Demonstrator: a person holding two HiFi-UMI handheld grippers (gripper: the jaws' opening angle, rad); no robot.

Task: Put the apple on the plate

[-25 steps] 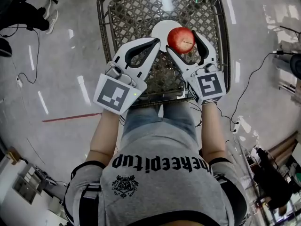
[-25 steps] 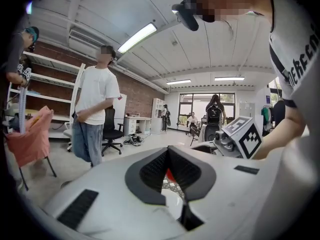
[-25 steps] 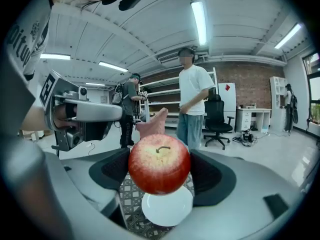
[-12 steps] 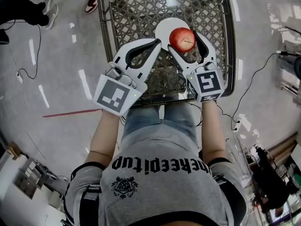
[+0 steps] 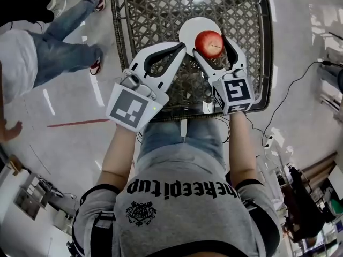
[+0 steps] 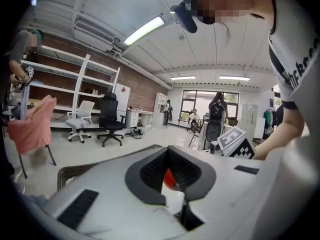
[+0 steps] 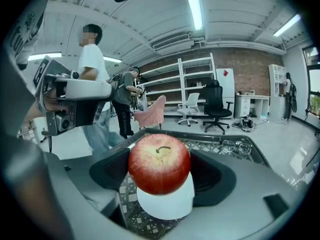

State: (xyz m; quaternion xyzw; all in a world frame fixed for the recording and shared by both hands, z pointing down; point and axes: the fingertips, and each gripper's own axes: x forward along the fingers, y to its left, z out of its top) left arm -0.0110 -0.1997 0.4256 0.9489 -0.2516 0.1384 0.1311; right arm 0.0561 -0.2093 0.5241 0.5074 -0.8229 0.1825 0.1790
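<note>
A red apple (image 5: 209, 43) with its stem up is clamped between the jaws of my right gripper (image 5: 213, 43), held over the small white plate (image 5: 189, 31) on the woven wicker table (image 5: 155, 15). In the right gripper view the apple (image 7: 159, 163) fills the space between the jaws, with the plate (image 7: 167, 201) showing just beneath it. My left gripper (image 5: 180, 48) hangs to the left of the apple, its jaws together with nothing between them. Through its jaws in the left gripper view I glimpse a sliver of the apple (image 6: 169, 179).
The table has a raised metal rim (image 5: 119, 31). A person in jeans (image 5: 64, 42) stands on the floor to the left of the table. A black cable (image 5: 289, 95) runs across the floor at right. Office chairs (image 7: 217, 106) and shelves stand further off.
My right gripper has carried the apple a little further forward over the plate. A person in jeans has walked into view at the left. The left gripper has hardly moved.
</note>
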